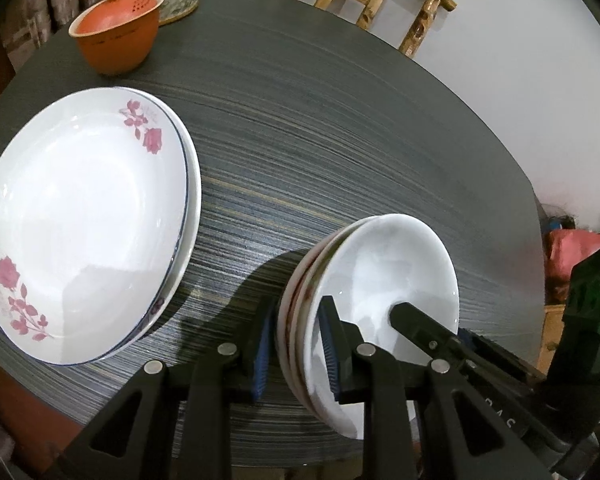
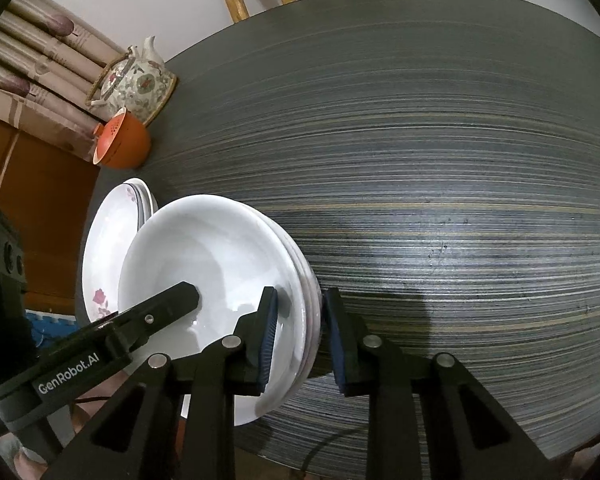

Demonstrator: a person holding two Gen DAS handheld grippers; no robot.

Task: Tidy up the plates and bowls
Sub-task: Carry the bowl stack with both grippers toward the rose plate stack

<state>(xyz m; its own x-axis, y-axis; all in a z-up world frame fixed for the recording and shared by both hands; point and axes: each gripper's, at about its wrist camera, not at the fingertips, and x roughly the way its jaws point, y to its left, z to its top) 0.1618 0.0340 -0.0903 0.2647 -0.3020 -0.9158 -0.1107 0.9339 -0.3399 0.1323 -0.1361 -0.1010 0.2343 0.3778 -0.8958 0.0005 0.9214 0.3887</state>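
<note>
Two stacks: rose plates (image 1: pixel 88 216) piled at the table's left, small white dishes (image 1: pixel 364 300) nested nearer the front edge.
Far left: an orange lidded cup (image 1: pixel 114 32) and a painted teapot (image 2: pixel 134 78) stand at the back corner, well apart from the work.
Rose plates: at least two, one inside the other, flat on the dark striped table (image 1: pixel 340 120) — they look settled.
Small dishes: three or so, nested and tilted, not lying flat in either view; whether the low edge touches the table I cannot tell.
Left gripper (image 1: pixel 296 344): clenched on the stack's left rim, one blue pad inside the top dish, the other outside against the lowest one.
Right gripper (image 2: pixel 300 336): straddles the opposite rim, inner pad (image 2: pixel 268 340) against the top dish; the outer pad looks to meet the rim edge, though a sliver of gap may remain — my reading is grasping.
Right side: bare tabletop, with a bamboo chair (image 1: pixel 364 4) behind.
Done: like pieces are already sorted into two piles.
Left: by my judgement, only carrying the small stack to its resting spot and letting go.
Risk: tilted, glazed dishes could slide against each other if the two grips are uneven.
</note>
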